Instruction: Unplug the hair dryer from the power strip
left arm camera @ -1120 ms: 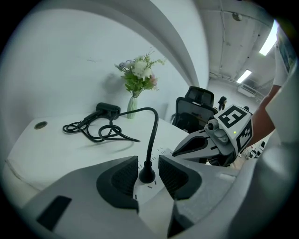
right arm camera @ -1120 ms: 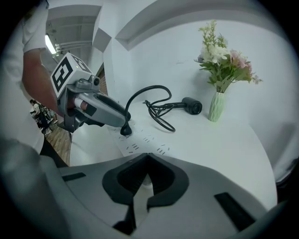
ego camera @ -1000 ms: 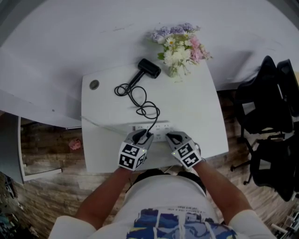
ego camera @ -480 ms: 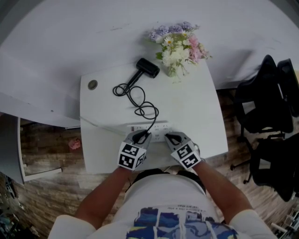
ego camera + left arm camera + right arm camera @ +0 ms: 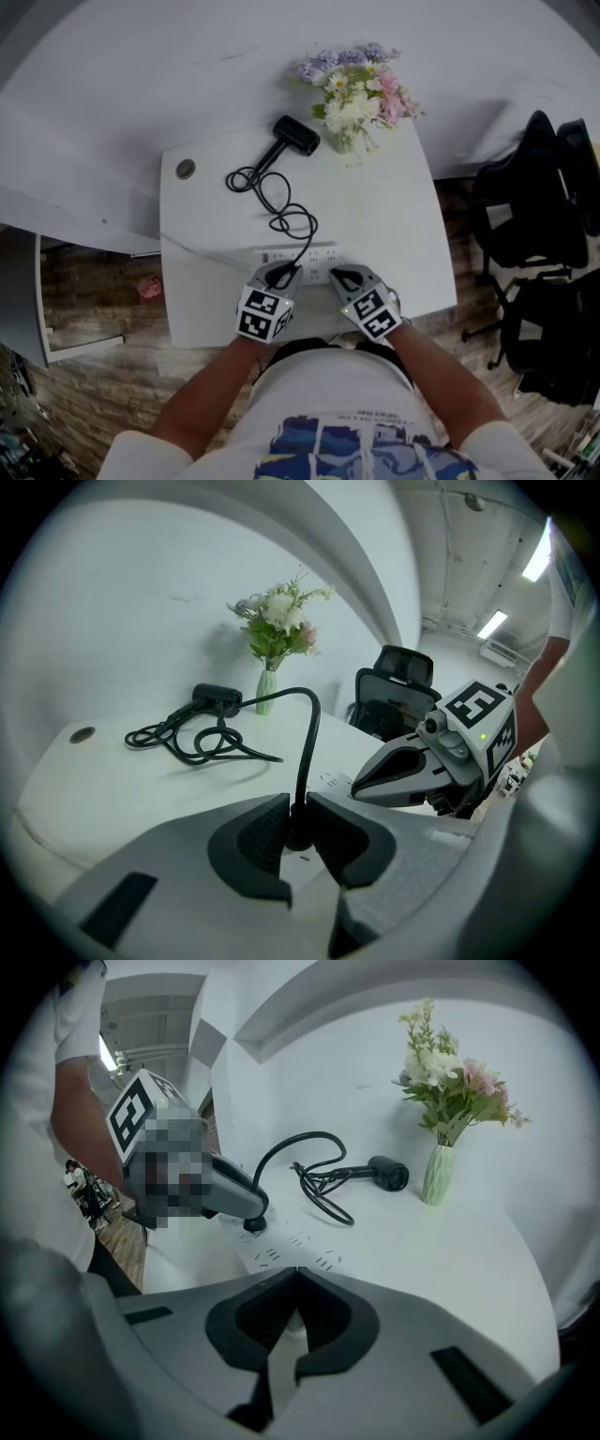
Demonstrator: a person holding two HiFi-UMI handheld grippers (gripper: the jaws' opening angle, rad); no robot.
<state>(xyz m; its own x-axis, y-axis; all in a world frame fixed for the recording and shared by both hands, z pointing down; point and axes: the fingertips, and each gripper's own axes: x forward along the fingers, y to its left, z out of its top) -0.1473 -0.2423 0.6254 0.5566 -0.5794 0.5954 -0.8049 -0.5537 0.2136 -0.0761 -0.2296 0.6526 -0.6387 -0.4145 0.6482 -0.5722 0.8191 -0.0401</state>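
Both ribbed left fingers (image 5: 253, 841) have just closed on the round black plug (image 5: 298, 832); right fingers (image 5: 338, 1327) meet.

A white table (image 5: 403, 216) stands against a white wall (image 5: 141, 66). At its far edge is a green vase (image 5: 436, 1174) with pale flowers (image 5: 361, 89). A round cap (image 5: 186, 169) sits in the far left corner. Black chairs (image 5: 539, 202) stand at the right, on a wooden floor (image 5: 89, 281).
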